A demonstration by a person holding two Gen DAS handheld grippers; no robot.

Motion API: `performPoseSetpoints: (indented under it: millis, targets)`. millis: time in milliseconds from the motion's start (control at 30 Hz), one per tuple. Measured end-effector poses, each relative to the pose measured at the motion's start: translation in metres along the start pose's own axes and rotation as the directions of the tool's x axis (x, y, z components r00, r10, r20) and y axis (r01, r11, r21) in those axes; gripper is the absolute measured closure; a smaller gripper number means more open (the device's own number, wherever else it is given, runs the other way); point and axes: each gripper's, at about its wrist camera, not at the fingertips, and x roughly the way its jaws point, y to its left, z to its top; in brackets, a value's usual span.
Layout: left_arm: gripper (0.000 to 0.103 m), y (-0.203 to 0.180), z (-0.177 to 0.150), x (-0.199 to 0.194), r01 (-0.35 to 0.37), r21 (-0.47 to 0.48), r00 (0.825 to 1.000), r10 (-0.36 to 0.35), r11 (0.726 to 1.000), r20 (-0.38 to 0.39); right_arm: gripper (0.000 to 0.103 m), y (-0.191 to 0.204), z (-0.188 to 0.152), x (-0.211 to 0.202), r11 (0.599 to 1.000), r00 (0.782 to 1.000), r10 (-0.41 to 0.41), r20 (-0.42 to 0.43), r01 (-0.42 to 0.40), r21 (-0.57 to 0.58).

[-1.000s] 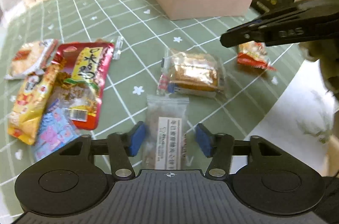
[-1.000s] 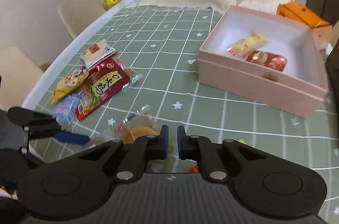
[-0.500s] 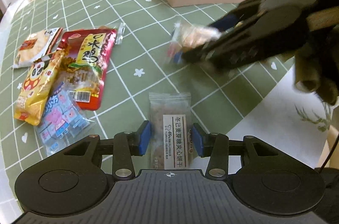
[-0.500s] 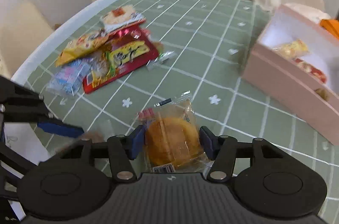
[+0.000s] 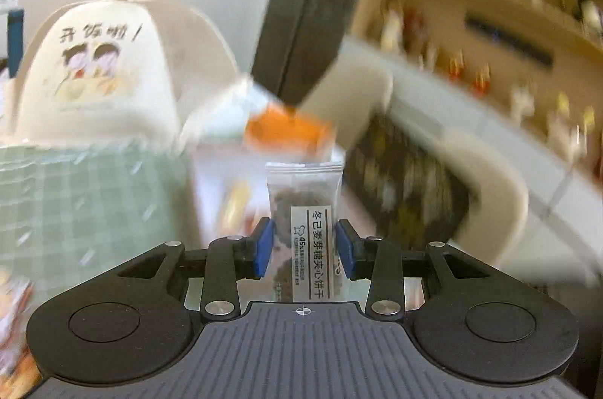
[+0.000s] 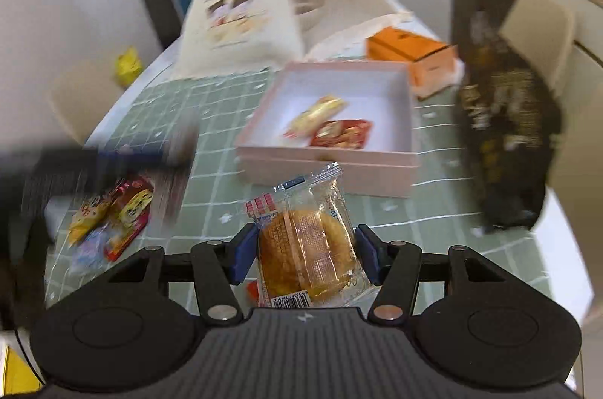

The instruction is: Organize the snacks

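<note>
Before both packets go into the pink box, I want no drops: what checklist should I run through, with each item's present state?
1. Left gripper shut on biscuit packet: ok.
2. Right gripper shut on cake packet: ok.
3. Pink box open: ok.
4. Free floor in the box beside the yellow snack and red snack: ok.
5. Left gripper's path to the box: cannot tell, view blurred.
</note>
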Motion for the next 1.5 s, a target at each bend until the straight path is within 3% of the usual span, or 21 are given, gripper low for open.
performPoseSetpoints:
  millis: [67, 167, 300, 367, 467, 533, 567, 600, 633, 700, 767, 867, 933, 967, 1033, 1167, 1267, 1367, 1500]
  targets:
    - [0.056, 0.014, 0.021, 0.042, 0.056, -0.096, 0.998, -0.058, 0.994, -0.013, 0.047, -0.003, 0.001, -0.003, 1.0, 1.0, -0.011, 0.007, 0.011, 0.02]
    - [0.061, 0.031, 0.024, 0.068, 0.022, -0.188, 0.999, -0.03, 0.982, -0.037, 0.047, -0.006, 0.003, -0.005, 0.998, 0.999, -0.036, 0.009, 0.036, 0.044]
    - [0.061, 0.041, 0.0, 0.036, 0.028, -0.163, 0.999, -0.034, 0.986, -0.032, 0.047, -0.021, 0.01, -0.017, 0.995, 0.997, -0.071, 0.035, 0.068, 0.078]
    - [0.061, 0.042, -0.019, 0.024, -0.003, -0.105, 0.996, -0.006, 0.994, -0.084, 0.047, -0.03, 0.021, -0.015, 0.994, 0.998, -0.043, 0.052, 0.037, 0.106]
    - [0.061, 0.046, -0.04, 0.014, -0.042, -0.041, 0.983, 0.034, 0.998, -0.178, 0.046, -0.039, 0.066, 0.003, 0.991, 0.992, -0.028, 0.123, 0.011, 0.132]
    - [0.061, 0.063, -0.047, 0.0, -0.091, -0.041, 0.976, 0.081, 0.995, -0.202, 0.039, -0.049, 0.1, 0.024, 0.984, 0.984, -0.005, 0.178, -0.027, 0.176]
    - [0.061, 0.077, -0.048, -0.011, -0.137, -0.052, 0.974, 0.124, 0.989, -0.191, 0.027, -0.053, 0.115, 0.038, 0.982, 0.984, -0.006, 0.177, -0.027, 0.188]
    - [0.061, 0.09, -0.045, -0.02, -0.18, -0.064, 0.971, 0.167, 0.982, -0.171, 0.027, -0.055, 0.128, 0.055, 0.981, 0.987, -0.02, 0.159, -0.011, 0.193]
    - [0.061, 0.108, -0.042, -0.032, -0.236, -0.085, 0.965, 0.222, 0.968, -0.141, 0.027, -0.055, 0.135, 0.068, 0.979, 0.99, -0.047, 0.135, 0.018, 0.202]
    - [0.061, 0.148, -0.036, -0.057, -0.362, -0.161, 0.932, 0.354, 0.918, -0.079, 0.027, -0.048, 0.13, 0.082, 0.981, 0.994, -0.04, 0.1, 0.02, 0.192]
    - [0.061, 0.195, -0.034, -0.076, -0.467, -0.255, 0.88, 0.472, 0.847, -0.046, 0.027, -0.037, 0.11, 0.086, 0.986, 0.997, 0.019, 0.081, -0.032, 0.163]
    - [0.061, 0.266, -0.044, -0.087, -0.556, -0.416, 0.813, 0.575, 0.719, -0.094, 0.027, -0.01, 0.069, 0.087, 0.997, 0.999, 0.039, 0.016, -0.04, 0.07]
    - [0.061, 0.296, -0.056, -0.086, -0.561, -0.486, 0.806, 0.575, 0.67, -0.138, 0.027, 0.005, 0.043, 0.086, 1.0, 1.0, 0.009, -0.024, -0.009, 0.004]
    - [0.061, 0.306, -0.062, -0.081, -0.551, -0.508, 0.815, 0.557, 0.662, -0.158, 0.027, 0.01, 0.029, 0.086, 1.0, 0.999, 0.007, -0.05, -0.007, -0.01]
    - [0.061, 0.312, -0.072, -0.071, -0.51, -0.52, 0.849, 0.498, 0.686, -0.176, 0.027, 0.013, 0.01, 0.089, 1.0, 0.994, 0.019, -0.105, -0.017, 0.015]
    - [0.061, 0.279, -0.076, -0.052, -0.425, -0.409, 0.905, 0.394, 0.808, -0.163, 0.027, 0.006, -0.021, 0.096, 0.993, 0.984, -0.016, -0.179, 0.036, 0.109]
    - [0.061, 0.242, -0.086, -0.046, -0.343, -0.351, 0.938, 0.3, 0.871, -0.171, 0.027, 0.005, -0.031, 0.096, 0.99, 0.982, -0.022, -0.189, 0.048, 0.135]
    - [0.062, 0.207, -0.103, -0.042, -0.267, -0.34, 0.959, 0.217, 0.902, -0.18, 0.027, 0.014, -0.035, 0.097, 0.992, 0.982, -0.025, -0.186, 0.047, 0.115]
    - [0.062, 0.176, -0.123, -0.043, -0.186, -0.338, 0.969, 0.117, 0.923, -0.216, 0.027, 0.036, -0.03, 0.103, 0.998, 0.981, 0.024, -0.191, -0.011, 0.069]
